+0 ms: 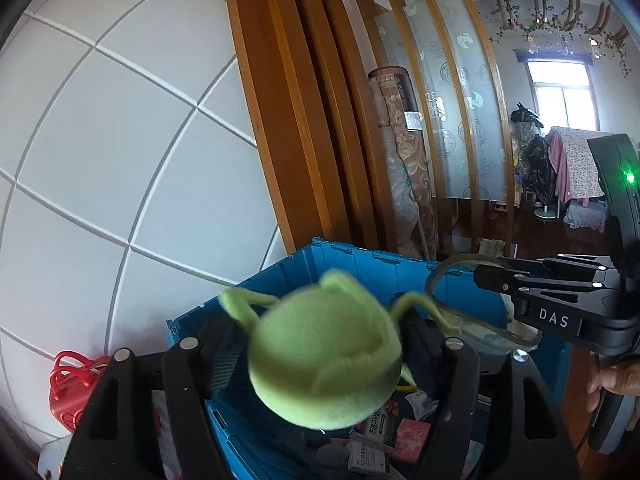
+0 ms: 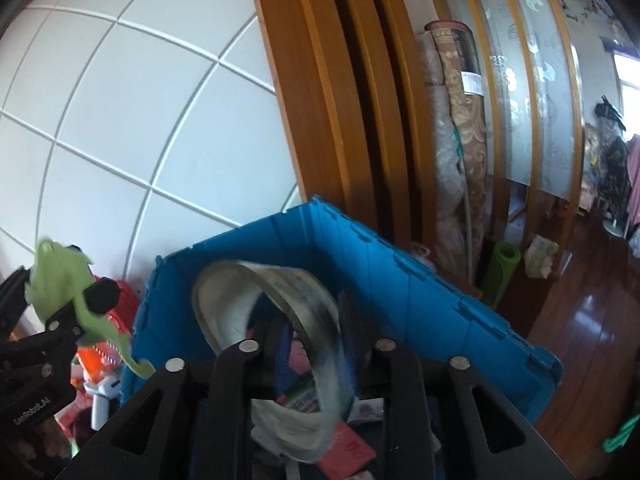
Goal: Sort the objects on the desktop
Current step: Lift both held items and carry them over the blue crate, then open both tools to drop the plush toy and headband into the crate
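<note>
My left gripper (image 1: 320, 356) is shut on a light green plush toy (image 1: 326, 356) with thin limbs, held above the open blue crate (image 1: 360, 260). It also shows at the left of the right wrist view (image 2: 64, 280). My right gripper (image 2: 312, 344) is shut on a roll of clear tape (image 2: 272, 300), held over the same blue crate (image 2: 400, 280). In the left wrist view the right gripper (image 1: 476, 276) sits at the right with the tape roll (image 1: 452, 288) at its tips.
The crate holds several small packets and boxes (image 1: 380, 432). A red bag (image 1: 68, 384) sits left of the crate by the white tiled wall. Toys (image 2: 100, 376) lie left of it. Wooden door frames, rolled carpets (image 2: 460, 140) and a green mat (image 2: 502, 276) stand behind.
</note>
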